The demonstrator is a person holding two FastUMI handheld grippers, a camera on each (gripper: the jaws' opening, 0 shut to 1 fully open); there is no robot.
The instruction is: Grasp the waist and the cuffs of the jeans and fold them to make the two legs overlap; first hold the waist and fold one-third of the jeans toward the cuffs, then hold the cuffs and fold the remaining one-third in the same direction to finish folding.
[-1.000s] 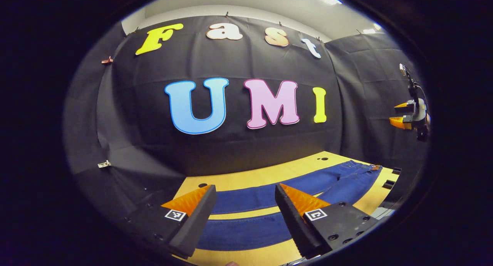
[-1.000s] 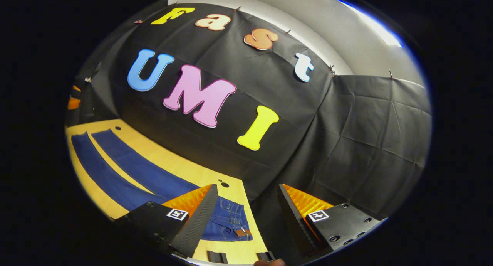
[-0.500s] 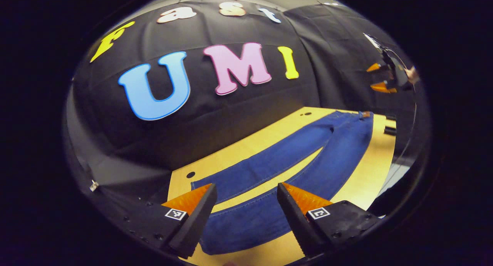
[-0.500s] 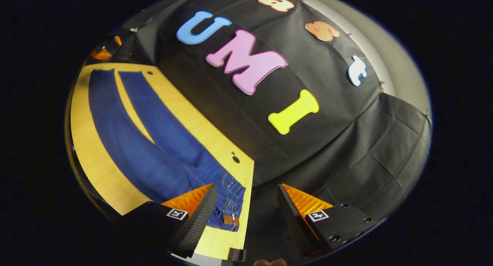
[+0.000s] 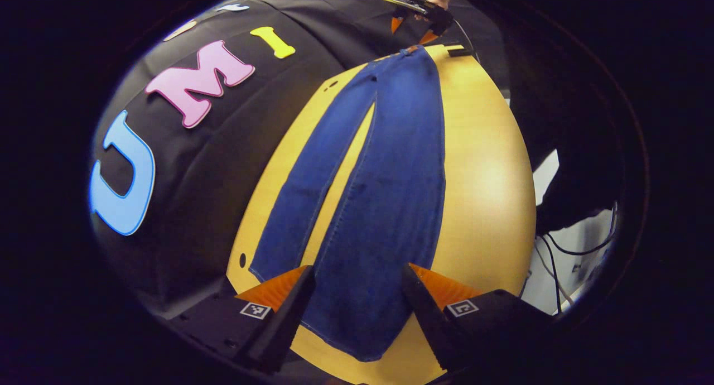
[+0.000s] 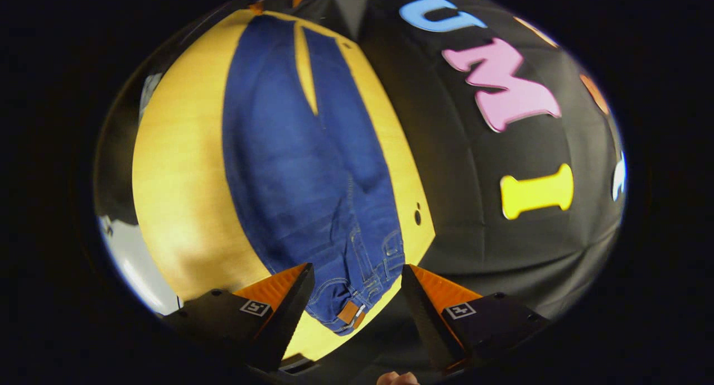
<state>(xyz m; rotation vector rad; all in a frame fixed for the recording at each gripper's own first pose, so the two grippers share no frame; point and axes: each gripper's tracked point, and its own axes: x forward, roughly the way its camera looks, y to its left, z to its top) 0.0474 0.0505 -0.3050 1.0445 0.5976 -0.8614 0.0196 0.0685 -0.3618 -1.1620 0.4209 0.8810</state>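
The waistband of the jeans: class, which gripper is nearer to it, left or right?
Right. The right gripper hangs open just above the waistband of the jeans. The left gripper is open over the cuffs, at the far end of the legs.

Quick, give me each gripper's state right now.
Left gripper: open, holding nothing, poised over the cuff end of the jeans.
Right gripper: open, holding nothing, poised over the waist.

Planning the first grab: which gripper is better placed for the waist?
Right. The right gripper hangs open directly over the waist of the jeans; the left gripper is open over the cuffs.
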